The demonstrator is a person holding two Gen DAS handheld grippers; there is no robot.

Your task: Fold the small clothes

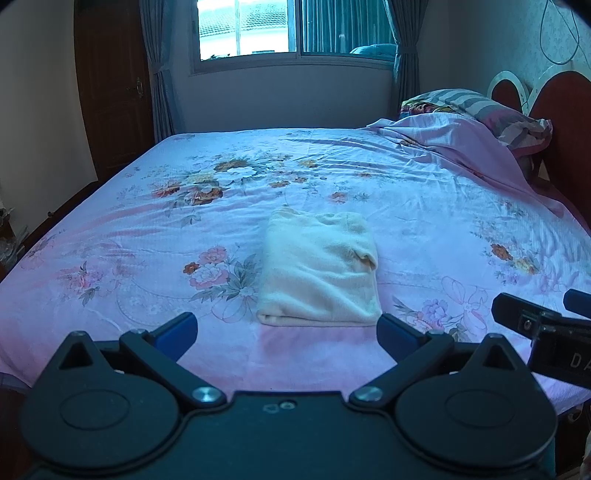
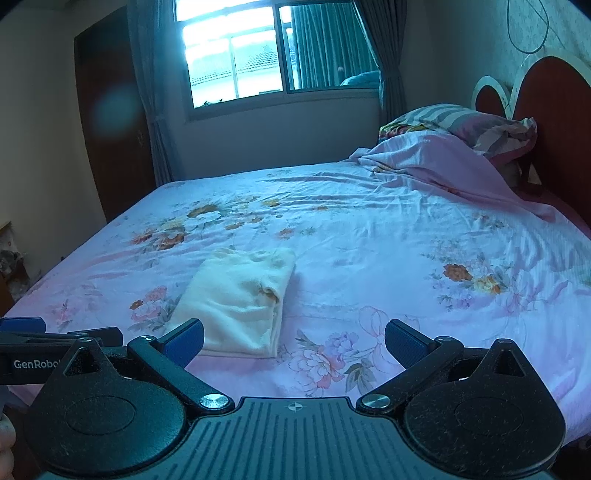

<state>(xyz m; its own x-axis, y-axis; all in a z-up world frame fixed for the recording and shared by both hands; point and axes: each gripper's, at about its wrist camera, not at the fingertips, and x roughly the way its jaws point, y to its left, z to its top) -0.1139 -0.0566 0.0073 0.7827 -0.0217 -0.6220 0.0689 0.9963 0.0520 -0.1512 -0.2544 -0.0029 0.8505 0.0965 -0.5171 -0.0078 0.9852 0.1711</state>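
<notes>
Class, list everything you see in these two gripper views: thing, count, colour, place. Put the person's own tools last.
folded garment: one, cream, near middle of the bed
bedsheet: one, pink and floral, covering the bed
pillow: one, striped and floral, by the headboard
headboard: one, red with white trim, right
window: one, bright, far wall
curtains: two, grey-blue, either side of the window
door: one, dark brown, left
left gripper: one, black with blue pads, open, short of the garment
right gripper: one, same colours, open, empty
</notes>
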